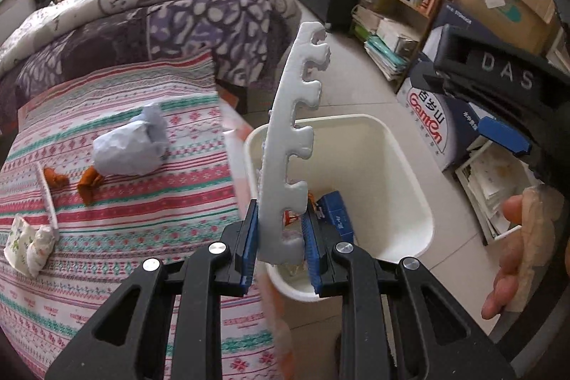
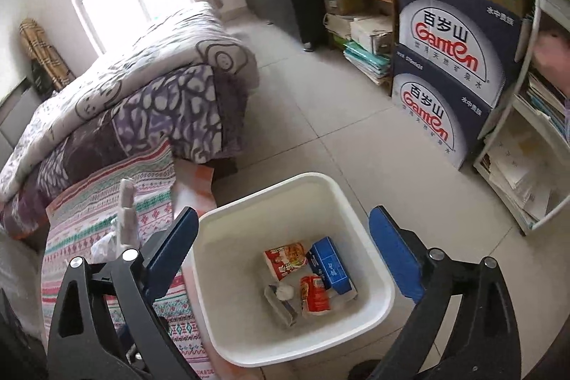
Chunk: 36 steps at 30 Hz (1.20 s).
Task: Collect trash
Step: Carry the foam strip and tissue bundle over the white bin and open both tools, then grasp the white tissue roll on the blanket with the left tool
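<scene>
Spreading across the left, the bed (image 1: 117, 202) carries crumpled paper (image 1: 130, 145); beside it stands the white bin (image 2: 363, 230) holding wrappers and a blue box (image 2: 329, 266). Left hand-held gripper (image 1: 279, 237) is clamped on a notched foam strip (image 1: 295, 138) – seemingly over the bin's rim – while the right hand-held gripper (image 2: 283, 259) gapes empty above the bin.

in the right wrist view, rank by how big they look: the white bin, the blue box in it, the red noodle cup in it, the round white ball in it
1. white bin
2. blue box
3. red noodle cup, close to the box in size, so that order is unsure
4. round white ball, clearly smallest
</scene>
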{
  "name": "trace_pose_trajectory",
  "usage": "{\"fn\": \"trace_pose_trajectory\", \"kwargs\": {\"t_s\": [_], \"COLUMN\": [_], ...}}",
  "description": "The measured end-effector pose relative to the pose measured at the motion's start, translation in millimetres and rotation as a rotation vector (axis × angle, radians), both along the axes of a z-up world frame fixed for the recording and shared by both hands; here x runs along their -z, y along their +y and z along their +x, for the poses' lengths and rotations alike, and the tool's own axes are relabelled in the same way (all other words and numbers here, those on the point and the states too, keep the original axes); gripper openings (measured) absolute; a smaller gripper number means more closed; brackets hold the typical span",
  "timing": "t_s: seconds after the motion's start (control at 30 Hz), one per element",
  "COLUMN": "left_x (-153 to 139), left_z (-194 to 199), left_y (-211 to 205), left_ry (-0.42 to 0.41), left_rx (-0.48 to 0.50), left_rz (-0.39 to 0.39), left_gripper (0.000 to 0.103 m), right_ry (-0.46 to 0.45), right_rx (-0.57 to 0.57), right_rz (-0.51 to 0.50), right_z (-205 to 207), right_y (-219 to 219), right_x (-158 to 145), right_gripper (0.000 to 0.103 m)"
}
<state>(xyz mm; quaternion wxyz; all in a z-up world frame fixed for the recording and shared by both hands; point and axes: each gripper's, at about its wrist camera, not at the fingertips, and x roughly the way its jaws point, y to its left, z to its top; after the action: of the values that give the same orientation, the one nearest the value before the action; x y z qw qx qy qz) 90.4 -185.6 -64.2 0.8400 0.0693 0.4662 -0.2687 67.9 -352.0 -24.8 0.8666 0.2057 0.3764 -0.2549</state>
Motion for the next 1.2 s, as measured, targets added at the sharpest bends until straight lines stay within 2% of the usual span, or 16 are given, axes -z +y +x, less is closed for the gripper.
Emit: {"fn": "trace_pose_trajectory", "kwargs": {"t_s": [0.03,0.1,0.13,0.23,0.3,0.43,0.57,0.67,0.87,1.03,1.2], "left_x": [1,3,4,5,5,6,13,22,46,61,75], "left_z": [-1,-2,-3,-4,-3,1,4,12,49,84,101], "left_y": [-3,-6,-7,-6,-3,7,21,35,90,159,202], "left_ry": [-0.005,-0.009,-0.007,-0.009,-0.004,0.008,0.008,0.01,0.059,0.125,0.137], "left_rx": [0.006,0.018,0.027,0.043,0.037,0.018,0.001,-0.026,-0.124,-0.239,-0.284], "left_rz": [-0.004,-0.007,-0.01,-0.007,-0.01,0.003,0.057,0.144,0.339,0.384,0.407], "left_gripper": [0.027,0.064,0.066,0.068,0.075,0.08,0.083,0.086,0.086,0.086,0.086], "right_ry": [-0.006,-0.016,-0.021,-0.025,-0.026,-0.016,0.013,0.048,0.084,0.107,0.139], "right_rx": [0.01,0.025,0.032,0.04,0.039,0.014,-0.03,-0.075,-0.171,-0.229,-0.263], "right_rz": [0.001,0.004,0.006,0.013,0.011,-0.018,-0.046,-0.057,-0.037,-0.026,-0.002], "right_z": [-1,-3,-4,-4,-3,1,7,14,26,34,43], "right_y": [-2,-5,-6,-7,-7,3,19,32,57,75,91], "right_x": [-1,-2,-2,-2,-1,0,5,10,18,23,32], "right_gripper": [0.094,0.094,0.094,0.094,0.094,0.095,0.096,0.096,0.096,0.096,0.096]}}
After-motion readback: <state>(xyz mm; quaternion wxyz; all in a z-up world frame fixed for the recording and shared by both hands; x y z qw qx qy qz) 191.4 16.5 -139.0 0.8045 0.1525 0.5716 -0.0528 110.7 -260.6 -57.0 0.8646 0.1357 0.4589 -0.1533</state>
